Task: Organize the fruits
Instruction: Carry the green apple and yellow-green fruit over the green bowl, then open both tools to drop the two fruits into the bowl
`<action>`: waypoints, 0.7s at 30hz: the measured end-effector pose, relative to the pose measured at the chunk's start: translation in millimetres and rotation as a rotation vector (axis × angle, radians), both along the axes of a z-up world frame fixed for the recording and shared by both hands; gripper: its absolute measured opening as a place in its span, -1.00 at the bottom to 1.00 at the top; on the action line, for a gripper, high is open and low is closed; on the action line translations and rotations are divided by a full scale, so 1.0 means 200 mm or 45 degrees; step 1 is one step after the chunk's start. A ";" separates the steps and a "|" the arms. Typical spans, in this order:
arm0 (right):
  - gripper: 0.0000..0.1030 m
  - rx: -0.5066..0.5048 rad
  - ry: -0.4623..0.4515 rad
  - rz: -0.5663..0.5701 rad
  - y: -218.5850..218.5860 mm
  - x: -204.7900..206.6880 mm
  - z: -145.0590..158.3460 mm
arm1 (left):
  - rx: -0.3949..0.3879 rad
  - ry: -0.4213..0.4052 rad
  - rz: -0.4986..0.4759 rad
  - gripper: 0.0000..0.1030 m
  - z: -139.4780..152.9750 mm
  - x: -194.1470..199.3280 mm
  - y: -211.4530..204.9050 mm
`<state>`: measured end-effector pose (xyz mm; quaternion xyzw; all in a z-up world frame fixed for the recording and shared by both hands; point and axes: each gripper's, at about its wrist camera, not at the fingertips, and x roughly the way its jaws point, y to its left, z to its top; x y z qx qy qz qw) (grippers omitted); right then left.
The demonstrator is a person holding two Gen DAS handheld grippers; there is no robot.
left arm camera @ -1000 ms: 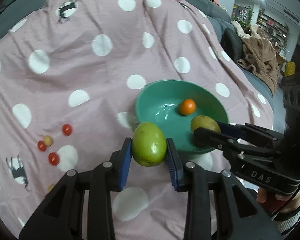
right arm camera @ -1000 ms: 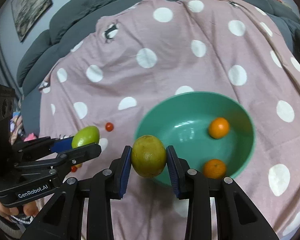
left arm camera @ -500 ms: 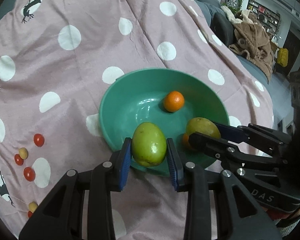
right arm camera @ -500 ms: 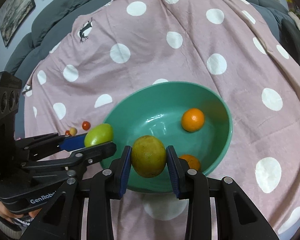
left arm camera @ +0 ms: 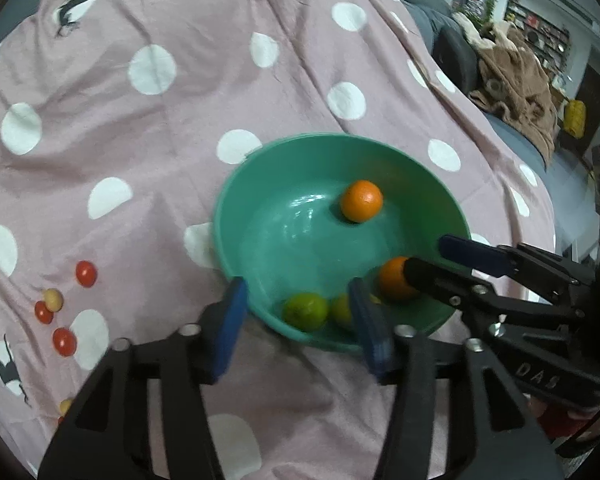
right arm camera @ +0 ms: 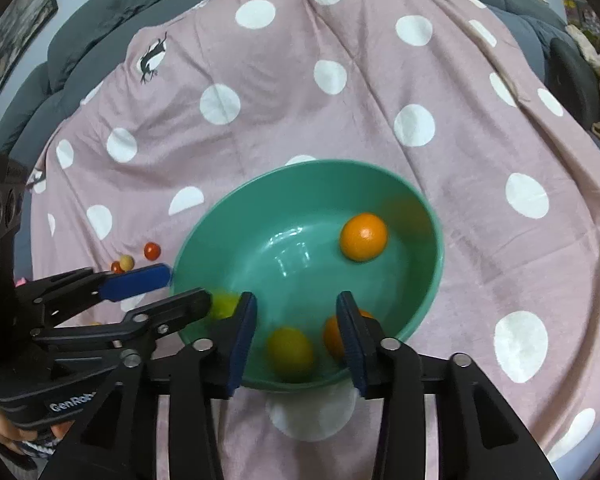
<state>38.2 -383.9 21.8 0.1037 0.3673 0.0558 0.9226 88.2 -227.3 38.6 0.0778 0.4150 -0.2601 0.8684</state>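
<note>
A green bowl (left arm camera: pixel 236 216) (right arm camera: pixel 432 216) sits on the pink dotted cloth. In it lie two oranges (left arm camera: pixel 361 201) (left arm camera: pixel 392 280) (right arm camera: pixel 363 236) (right arm camera: pixel 332 336), a green fruit (left arm camera: pixel 305 312) (right arm camera: pixel 224 303) and a yellow-green fruit (left arm camera: pixel 340 310) (right arm camera: pixel 290 354), both at the near side. My left gripper (left arm camera: pixel 298 312) is open and empty over the bowl's near rim. My right gripper (right arm camera: pixel 296 320) is open and empty over the near rim too; it shows in the left wrist view (left arm camera: pixel 440 256).
Several cherry tomatoes (left arm camera: pixel 86 273) (right arm camera: pixel 152 251) lie on the cloth left of the bowl. A brown blanket (left arm camera: pixel 516 80) is heaped at the far right. Grey sofa cushions (right arm camera: pixel 100 12) rise behind the cloth.
Both grippers opened and let go of their fruits, which dropped into the bowl's near side. The fruits look blurred in the right wrist view.
</note>
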 end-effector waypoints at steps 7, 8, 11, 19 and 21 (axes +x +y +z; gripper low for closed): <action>-0.07 0.030 -0.036 0.023 0.02 -0.05 0.05 | -0.052 -0.005 0.071 0.21 0.04 -0.13 0.19; -0.07 0.031 -0.038 0.035 0.03 -0.06 0.05 | -0.054 -0.006 0.091 0.21 0.04 -0.15 0.23; -0.07 0.032 -0.045 0.089 0.08 -0.09 0.07 | -0.052 -0.011 0.172 0.20 0.03 -0.22 0.38; -0.07 0.000 -0.067 0.274 0.29 -0.15 0.10 | -0.056 0.083 0.482 0.20 -0.10 -0.41 0.90; -0.07 -0.008 -0.061 0.337 0.37 -0.15 0.10 | -0.073 0.112 0.543 0.20 -0.13 -0.44 1.01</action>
